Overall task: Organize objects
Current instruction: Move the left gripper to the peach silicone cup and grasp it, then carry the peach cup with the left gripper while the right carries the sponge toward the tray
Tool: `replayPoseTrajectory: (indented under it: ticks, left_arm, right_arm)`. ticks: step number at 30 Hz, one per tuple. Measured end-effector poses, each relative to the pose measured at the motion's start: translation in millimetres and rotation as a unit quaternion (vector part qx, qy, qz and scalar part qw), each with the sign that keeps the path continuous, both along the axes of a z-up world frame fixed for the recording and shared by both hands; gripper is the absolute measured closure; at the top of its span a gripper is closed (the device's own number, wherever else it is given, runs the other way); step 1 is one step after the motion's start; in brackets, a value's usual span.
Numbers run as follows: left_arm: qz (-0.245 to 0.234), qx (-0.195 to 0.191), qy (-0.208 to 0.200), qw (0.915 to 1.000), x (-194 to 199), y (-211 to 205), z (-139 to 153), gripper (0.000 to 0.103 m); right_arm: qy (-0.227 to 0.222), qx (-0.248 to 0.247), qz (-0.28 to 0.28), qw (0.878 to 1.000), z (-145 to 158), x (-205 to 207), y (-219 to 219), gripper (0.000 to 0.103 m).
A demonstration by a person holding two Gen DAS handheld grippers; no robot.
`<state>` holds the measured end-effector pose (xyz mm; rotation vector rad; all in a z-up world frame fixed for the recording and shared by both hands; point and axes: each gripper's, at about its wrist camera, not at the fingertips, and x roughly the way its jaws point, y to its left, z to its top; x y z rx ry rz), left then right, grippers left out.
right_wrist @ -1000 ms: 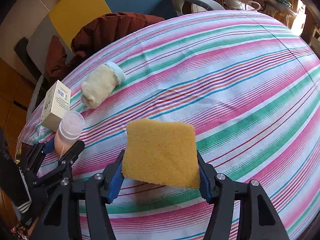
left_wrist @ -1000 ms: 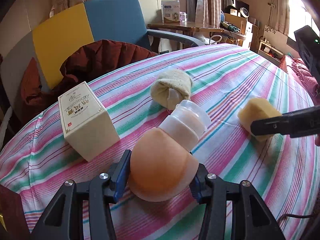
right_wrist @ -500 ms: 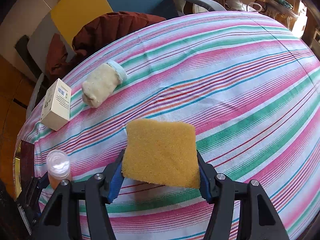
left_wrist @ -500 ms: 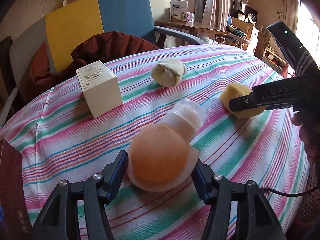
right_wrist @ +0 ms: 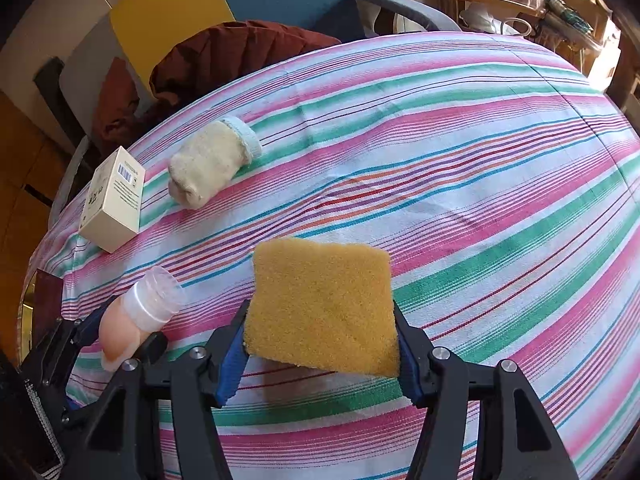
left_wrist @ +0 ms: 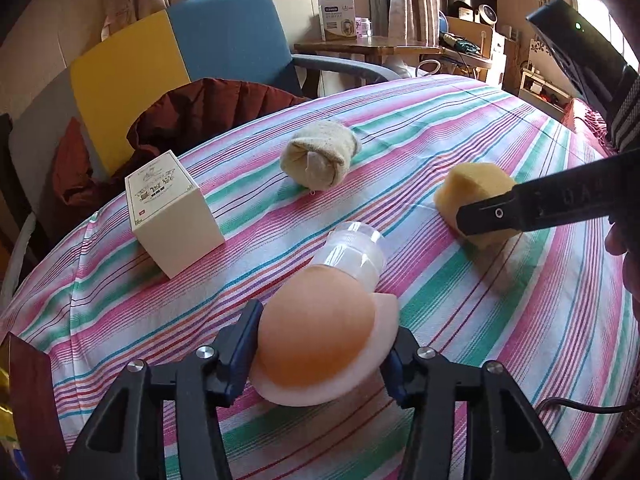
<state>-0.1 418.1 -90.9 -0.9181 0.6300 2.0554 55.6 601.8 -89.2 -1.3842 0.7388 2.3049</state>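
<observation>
My left gripper (left_wrist: 324,344) is shut on a peach-coloured bottle (left_wrist: 320,328) with a clear cap, held just above the striped tablecloth (left_wrist: 460,128). The bottle also shows in the right wrist view (right_wrist: 136,320). My right gripper (right_wrist: 320,344) is shut on a yellow sponge (right_wrist: 324,304), which also shows in the left wrist view (left_wrist: 472,196), low over the cloth. A cream box (left_wrist: 172,220) and a rolled cream sock (left_wrist: 320,156) lie on the table beyond the bottle; both show in the right wrist view, the box (right_wrist: 114,200) and the sock (right_wrist: 212,164).
A blue and yellow chair (left_wrist: 180,60) with a dark red jacket (left_wrist: 200,116) stands behind the table's far edge. A wooden side table (left_wrist: 380,44) with a box is further back. A dark red object (left_wrist: 28,400) sits at the table's near left edge.
The left gripper with the bottle pulled back and then moved forward again toward the box and sock. The right gripper holds the sponge almost still.
</observation>
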Motion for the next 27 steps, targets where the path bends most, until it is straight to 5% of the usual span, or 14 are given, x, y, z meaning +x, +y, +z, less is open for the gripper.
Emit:
replayPoseTrajectory:
  ticks: [16,27]
  left_arm:
    - [0.041,0.086,-0.048,0.9943,22,-82,18,0.051]
    - [0.099,0.167,-0.079,0.9778,24,-166,47,0.051]
  right_arm:
    - [0.044,-0.031,0.121,0.991,3,-19,-52,0.041]
    - [0.068,-0.003,0.228,0.971,-1,-26,-105,0.041]
